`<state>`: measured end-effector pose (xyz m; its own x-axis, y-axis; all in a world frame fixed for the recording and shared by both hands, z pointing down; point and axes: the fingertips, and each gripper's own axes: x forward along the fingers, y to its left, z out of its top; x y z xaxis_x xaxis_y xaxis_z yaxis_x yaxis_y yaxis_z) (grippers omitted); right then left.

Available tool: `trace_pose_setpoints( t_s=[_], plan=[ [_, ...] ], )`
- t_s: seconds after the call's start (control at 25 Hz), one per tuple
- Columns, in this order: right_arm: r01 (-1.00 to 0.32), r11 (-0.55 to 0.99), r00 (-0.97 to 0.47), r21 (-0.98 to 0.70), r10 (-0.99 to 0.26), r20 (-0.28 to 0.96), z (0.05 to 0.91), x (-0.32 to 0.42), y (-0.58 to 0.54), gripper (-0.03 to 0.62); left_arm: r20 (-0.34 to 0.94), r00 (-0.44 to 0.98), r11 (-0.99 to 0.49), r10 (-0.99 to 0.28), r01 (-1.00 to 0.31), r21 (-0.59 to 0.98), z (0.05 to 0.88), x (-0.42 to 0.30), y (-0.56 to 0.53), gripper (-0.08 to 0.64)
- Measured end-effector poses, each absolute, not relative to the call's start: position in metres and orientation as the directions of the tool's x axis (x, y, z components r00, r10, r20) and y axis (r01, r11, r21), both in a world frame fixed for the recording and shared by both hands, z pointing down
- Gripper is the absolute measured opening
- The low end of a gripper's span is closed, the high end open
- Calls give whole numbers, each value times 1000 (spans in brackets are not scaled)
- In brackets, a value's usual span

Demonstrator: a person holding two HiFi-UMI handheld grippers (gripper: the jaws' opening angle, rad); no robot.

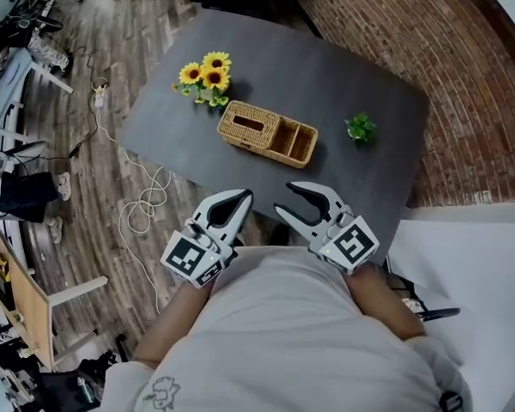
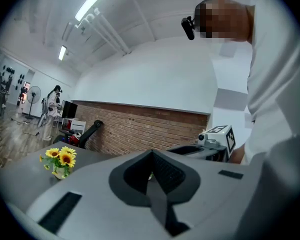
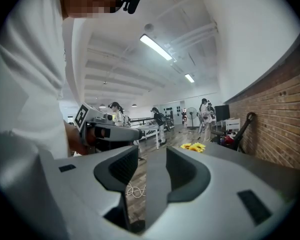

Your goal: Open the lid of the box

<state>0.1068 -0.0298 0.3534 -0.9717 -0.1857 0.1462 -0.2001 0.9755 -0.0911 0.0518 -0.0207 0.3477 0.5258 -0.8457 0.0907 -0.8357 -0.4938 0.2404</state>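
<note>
Head view: hand-held gripper (image 1: 286, 197) parted (empty)

Open lab hall: brick wall (image 1: 395, 41), strip lights (image 3: 157, 47), floor cables (image 1: 146, 204).

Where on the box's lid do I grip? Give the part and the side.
Likely the slot in the lid, from above: it lies flat on the box, and the slot is its only visible lip. Hinge side unclear.
</note>
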Motion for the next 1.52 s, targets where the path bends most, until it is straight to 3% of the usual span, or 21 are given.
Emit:
trace_pose_setpoints(
  t_s=[0.36,1.08,1.52],
  plan=[
    [-332,941,-936,-74,-318,153,349,73,-53,182,64,625,-594,-778,-765,249,342,13,-50,11],
    [-446,894,-884,-36,-434,175,342,-90,-62,181,35,765,-739,-643,-632,233,333,-137,-60,11],
    [-489,871,-854,-46,-467,229,361,-106,-67,181,48,781,-751,-623,-615,240,342,-171,-68,11]
  ],
)
